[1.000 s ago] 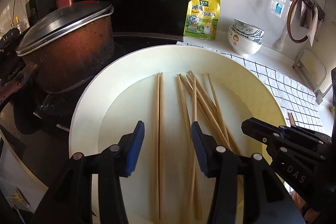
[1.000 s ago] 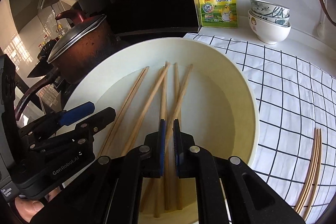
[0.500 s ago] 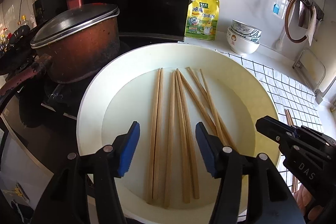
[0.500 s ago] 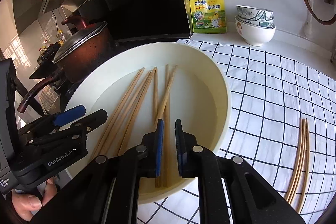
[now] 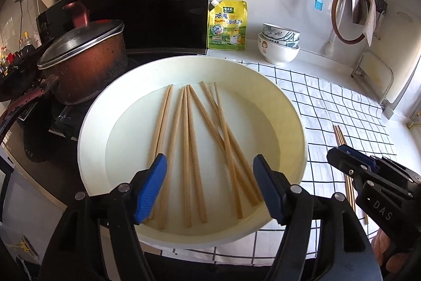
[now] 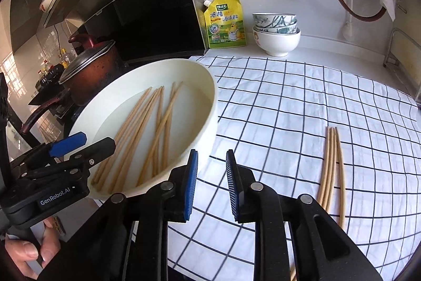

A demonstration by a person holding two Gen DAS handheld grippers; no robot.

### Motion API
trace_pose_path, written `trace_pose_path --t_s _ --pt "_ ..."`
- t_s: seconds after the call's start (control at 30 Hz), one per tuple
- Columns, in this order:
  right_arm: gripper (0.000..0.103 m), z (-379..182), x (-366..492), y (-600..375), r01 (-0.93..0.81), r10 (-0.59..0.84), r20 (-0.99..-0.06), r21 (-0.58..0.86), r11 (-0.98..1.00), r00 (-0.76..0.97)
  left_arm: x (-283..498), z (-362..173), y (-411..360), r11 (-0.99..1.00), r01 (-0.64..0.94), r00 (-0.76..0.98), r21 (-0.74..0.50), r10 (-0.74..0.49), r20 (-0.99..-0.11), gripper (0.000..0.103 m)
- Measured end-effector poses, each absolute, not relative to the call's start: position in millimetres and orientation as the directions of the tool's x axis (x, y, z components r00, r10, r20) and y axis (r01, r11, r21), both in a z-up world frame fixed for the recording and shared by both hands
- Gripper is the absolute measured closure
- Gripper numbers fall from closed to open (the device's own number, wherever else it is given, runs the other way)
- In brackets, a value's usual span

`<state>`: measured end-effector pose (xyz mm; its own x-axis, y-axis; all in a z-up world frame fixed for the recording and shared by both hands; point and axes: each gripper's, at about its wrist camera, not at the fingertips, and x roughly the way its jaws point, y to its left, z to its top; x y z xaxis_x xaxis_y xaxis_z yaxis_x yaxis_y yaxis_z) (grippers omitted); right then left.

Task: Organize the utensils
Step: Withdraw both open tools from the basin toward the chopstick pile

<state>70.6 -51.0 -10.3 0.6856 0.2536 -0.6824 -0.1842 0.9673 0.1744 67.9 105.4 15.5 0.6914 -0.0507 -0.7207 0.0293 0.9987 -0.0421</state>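
White counter point(image 6: 329, 54) carries checked cloth point(image 6: 289, 102), basin point(image 6: 210, 107), bowls point(image 6: 276, 44), loose chopsticks point(image 6: 332, 162).

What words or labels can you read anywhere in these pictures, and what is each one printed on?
"GenRobot.AI": on the black body of the left tool, seen from the right wrist view.
"DAS": on the black body of the right tool, seen from the left wrist view; further letters may be cut off.
Yellow seasoning pouch: large Chinese characters and a "3" in its round badge; the small print is too blurred to read.
Nothing else readable.

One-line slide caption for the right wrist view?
Right gripper opening, empty, over checked cloth between chopstick-filled basin and laid-out chopsticks.
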Motion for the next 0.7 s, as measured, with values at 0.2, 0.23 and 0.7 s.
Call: trace_pose_path --t_s 0.2,0.23,0.7 --pt "0.078 -12.0 54.2 -84.0 -0.122 0.198 -0.681 0.158 0.980 0.705 56.9 17.8 78.1 0.996 0.072 0.691 -0.052 -0.087 -0.718 0.031" --pt "0.078 -12.5 52.2 -89.3 -0.113 0.193 -0.681 0.160 0.981 0.707 55.4 18.3 73.3 0.995 0.079 0.691 -0.054 -0.093 -0.716 0.031" --pt "0.074 -23.7 22.7 -159.2 0.004 0.088 -0.688 0.131 0.991 0.720 47.3 16.6 14.5 0.983 0.172 0.678 -0.069 -0.169 -0.715 0.029"
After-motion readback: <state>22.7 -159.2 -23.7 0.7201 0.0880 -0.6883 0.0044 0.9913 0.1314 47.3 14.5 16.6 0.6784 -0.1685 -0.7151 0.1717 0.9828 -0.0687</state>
